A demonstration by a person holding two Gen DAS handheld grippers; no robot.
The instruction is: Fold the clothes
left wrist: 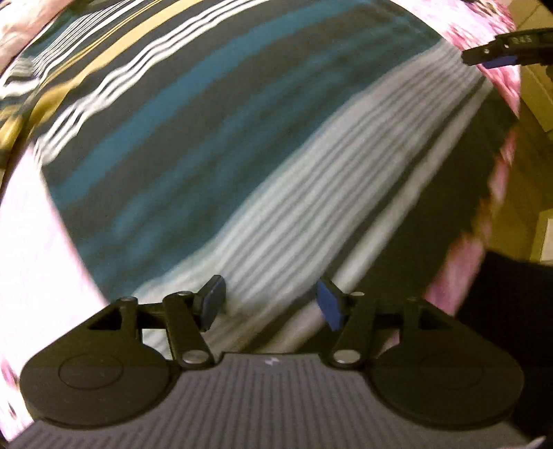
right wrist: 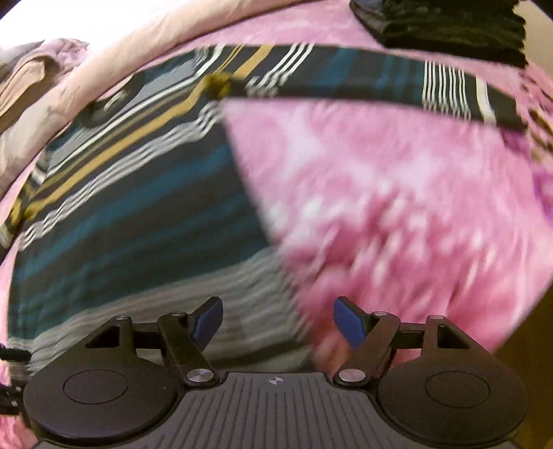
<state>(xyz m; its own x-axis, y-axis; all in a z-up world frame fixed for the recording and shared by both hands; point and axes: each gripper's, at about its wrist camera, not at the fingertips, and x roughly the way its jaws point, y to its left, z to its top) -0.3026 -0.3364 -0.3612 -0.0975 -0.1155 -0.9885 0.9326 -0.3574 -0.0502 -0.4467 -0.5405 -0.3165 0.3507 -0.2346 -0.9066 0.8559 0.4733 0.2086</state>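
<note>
Lying spread across a pink floral bedspread [right wrist: 397, 193], the dark striped shirt with teal, white and mustard bands [right wrist: 138, 214] fills the left half of the right wrist view and nearly all of the left wrist view, where its grey-and-white ribbed band [left wrist: 311, 214] runs diagonally from lower left to upper right. One long sleeve [right wrist: 380, 76] stretches across the top of the right wrist view toward the upper right, ending near a folded pile of black clothes [right wrist: 449, 27] at the top edge. The left gripper [left wrist: 271, 304] hangs over the ribbed band with its jaws partly apart and nothing between the blue pads; the right gripper [right wrist: 278, 323] sits at the bottom of its view with jaws standing wide, also empty, right above the shirt's straight side edge where it meets the bedspread. Both views are smeared, so fine creases cannot be read. Judging from this, the shirt is flat but the sleeve is not yet folded in, and the step in hand looks like picking a new hold. To do it well, each gripper should pinch only the top layer of cloth at a hem or seam, not the bedspread underneath, and the two holds should sit level with each other so the fold line comes out straight along the stripes
</note>
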